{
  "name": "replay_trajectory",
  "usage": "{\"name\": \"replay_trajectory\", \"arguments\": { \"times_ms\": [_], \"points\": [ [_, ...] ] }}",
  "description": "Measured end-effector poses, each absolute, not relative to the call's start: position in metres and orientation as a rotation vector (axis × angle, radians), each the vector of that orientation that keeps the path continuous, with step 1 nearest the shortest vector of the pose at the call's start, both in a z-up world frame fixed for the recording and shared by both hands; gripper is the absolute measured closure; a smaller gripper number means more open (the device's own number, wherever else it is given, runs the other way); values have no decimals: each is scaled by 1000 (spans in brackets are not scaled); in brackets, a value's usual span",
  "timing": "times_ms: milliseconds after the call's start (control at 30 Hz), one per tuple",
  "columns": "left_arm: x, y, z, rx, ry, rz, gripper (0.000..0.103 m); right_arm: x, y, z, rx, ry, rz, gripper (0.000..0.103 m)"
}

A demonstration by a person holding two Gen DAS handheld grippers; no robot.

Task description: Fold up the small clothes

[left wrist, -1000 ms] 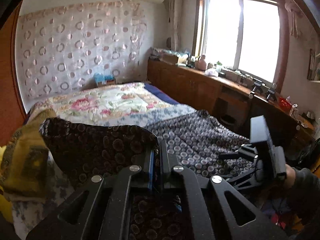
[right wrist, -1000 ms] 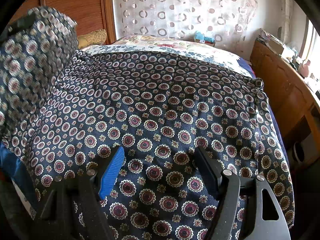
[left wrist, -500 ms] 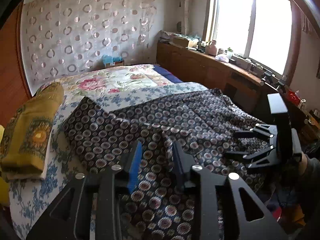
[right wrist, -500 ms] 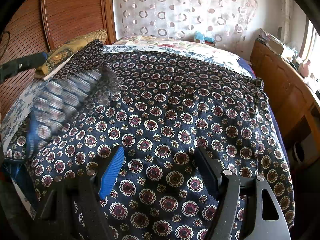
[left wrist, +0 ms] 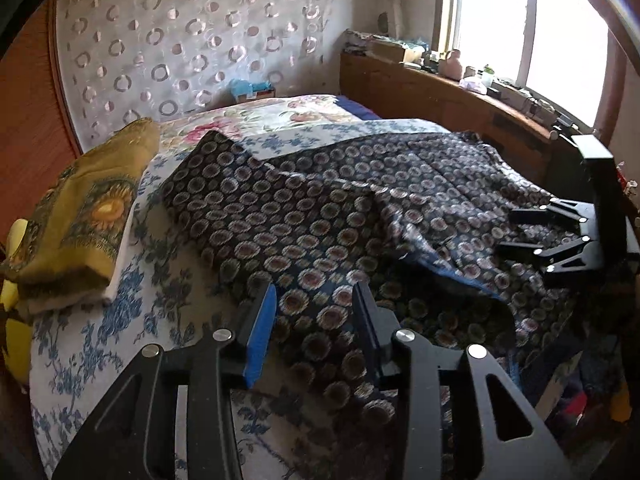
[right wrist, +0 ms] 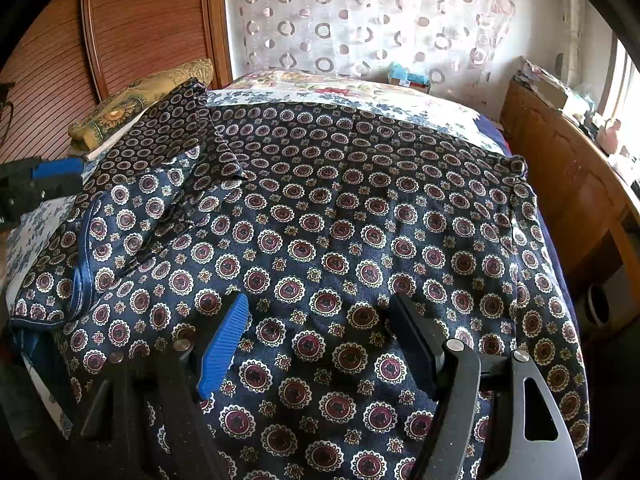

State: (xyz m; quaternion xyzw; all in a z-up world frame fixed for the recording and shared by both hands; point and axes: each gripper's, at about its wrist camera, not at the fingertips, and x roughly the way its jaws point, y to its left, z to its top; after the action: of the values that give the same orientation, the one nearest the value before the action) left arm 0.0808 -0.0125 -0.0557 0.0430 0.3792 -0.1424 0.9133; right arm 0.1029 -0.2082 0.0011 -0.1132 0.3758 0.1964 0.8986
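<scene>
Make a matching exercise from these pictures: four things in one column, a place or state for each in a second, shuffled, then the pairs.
Things:
1. patterned garment
2. yellow cloth
3. left gripper
4. right gripper

Places or states:
A. folded, beside the wooden panel
B. spread across the bed, one edge flopped over
C. jaws wide apart, poised over the garment
D. jaws opening, nothing pinched between them

Pairs: 1-B, 2-A, 3-D, 4-C

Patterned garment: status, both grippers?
Left gripper opening, nothing pinched. Right gripper open, over the cloth. Patterned garment spread on bed, one side folded over. Nothing in the way.
</scene>
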Motion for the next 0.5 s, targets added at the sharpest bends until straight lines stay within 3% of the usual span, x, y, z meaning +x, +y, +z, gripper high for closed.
{"name": "replay_trajectory", "arguments": {
  "times_ms": [500],
  "points": [
    [72,12,-71,67,824,-258,62,99,-184,39,-233,716,462,29]
  ]
}}
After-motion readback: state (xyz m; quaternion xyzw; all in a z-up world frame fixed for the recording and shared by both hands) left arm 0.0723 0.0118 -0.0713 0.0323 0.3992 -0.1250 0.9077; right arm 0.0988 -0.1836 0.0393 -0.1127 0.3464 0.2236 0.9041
